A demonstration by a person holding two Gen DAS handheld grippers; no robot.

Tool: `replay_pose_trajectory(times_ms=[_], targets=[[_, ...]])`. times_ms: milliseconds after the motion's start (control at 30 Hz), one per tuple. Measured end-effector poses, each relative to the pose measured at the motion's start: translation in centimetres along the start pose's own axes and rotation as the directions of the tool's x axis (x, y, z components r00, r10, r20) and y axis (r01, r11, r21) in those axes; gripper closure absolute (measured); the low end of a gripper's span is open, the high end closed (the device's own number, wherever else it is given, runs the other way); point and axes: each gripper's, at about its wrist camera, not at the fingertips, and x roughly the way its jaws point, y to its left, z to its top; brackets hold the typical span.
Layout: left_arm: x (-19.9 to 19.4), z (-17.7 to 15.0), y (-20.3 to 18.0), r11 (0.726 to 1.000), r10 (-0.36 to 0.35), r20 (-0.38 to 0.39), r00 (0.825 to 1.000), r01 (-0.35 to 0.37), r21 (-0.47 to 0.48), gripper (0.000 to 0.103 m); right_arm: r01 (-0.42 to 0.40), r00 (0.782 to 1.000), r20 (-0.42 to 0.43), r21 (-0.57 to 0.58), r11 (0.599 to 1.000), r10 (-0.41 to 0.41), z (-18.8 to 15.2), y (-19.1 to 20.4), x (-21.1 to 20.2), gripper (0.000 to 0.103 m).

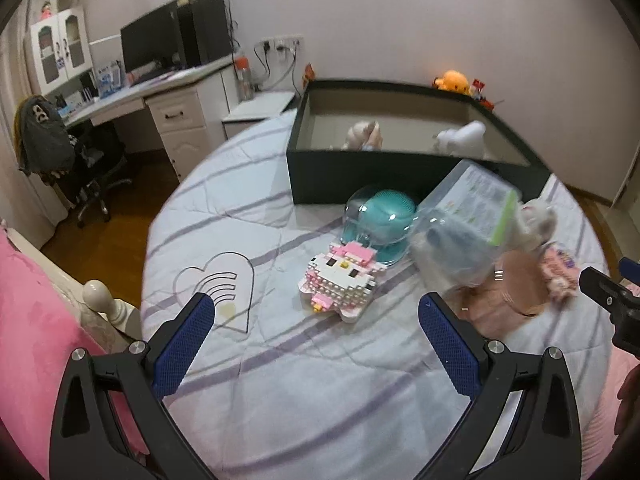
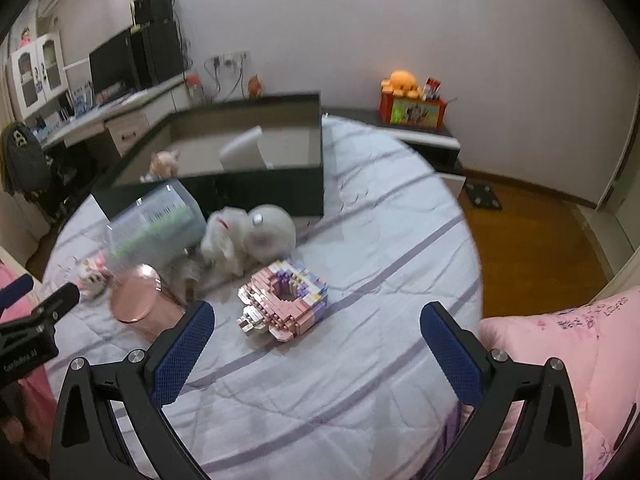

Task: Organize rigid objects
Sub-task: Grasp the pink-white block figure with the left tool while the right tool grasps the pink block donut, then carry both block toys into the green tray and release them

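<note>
Left gripper (image 1: 316, 320): fingers spread wide, nothing between them, above the striped bedspread (image 1: 280, 380).
Right gripper (image 2: 316, 320): fingers spread wide, holding nothing.
Landmark: dark box (image 1: 360, 178), open top, at the far side of the bed.
Cat brick figure (image 1: 340, 280): pink and white, lying flat, near side of the box, closest to the left gripper.
Pink brick model (image 2: 286, 300): near side of the box, just ahead of the right gripper.
Pink tin (image 2: 136, 304): on its side, left of the brick model.
Teal fan (image 1: 384, 220): under a clear dome, just in front of the box wall.
Clear plastic tub (image 1: 464, 224): tilted, blurred, near the box's front right corner.
White plush (image 2: 248, 236): beside the tub, in front of the box.
Inside the box: two small plush toys (image 1: 362, 136), blurred.
Orange plush (image 1: 452, 80): beyond the box.
</note>
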Motion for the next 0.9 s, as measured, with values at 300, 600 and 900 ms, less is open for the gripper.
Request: replay_pose_trajectory(times_ms=[300, 600, 900], targets=[[4.5, 1.0, 0.2, 0.999, -0.022, -0.069, 0.997, 0.024, 0.028, 0.000, -0.016, 0.997, -0.080, -0.006, 1.000, 0.015, 0.1, 0.2, 5.0, 0.000], [5.4, 1.6, 0.7, 0.996, -0.093, -0.091, 0.991, 0.093, 0.002, 0.020, -0.024, 0.996, -0.082, -0.058, 0.998, 0.020, 0.1, 1.1, 6.0, 0.028], [4.2, 1.2, 1.1, 0.983, -0.182, -0.078, 0.980, 0.180, -0.030, 0.048, -0.055, 0.996, -0.076, -0.060, 0.997, 0.050, 0.2, 1.5, 5.3, 0.038]])
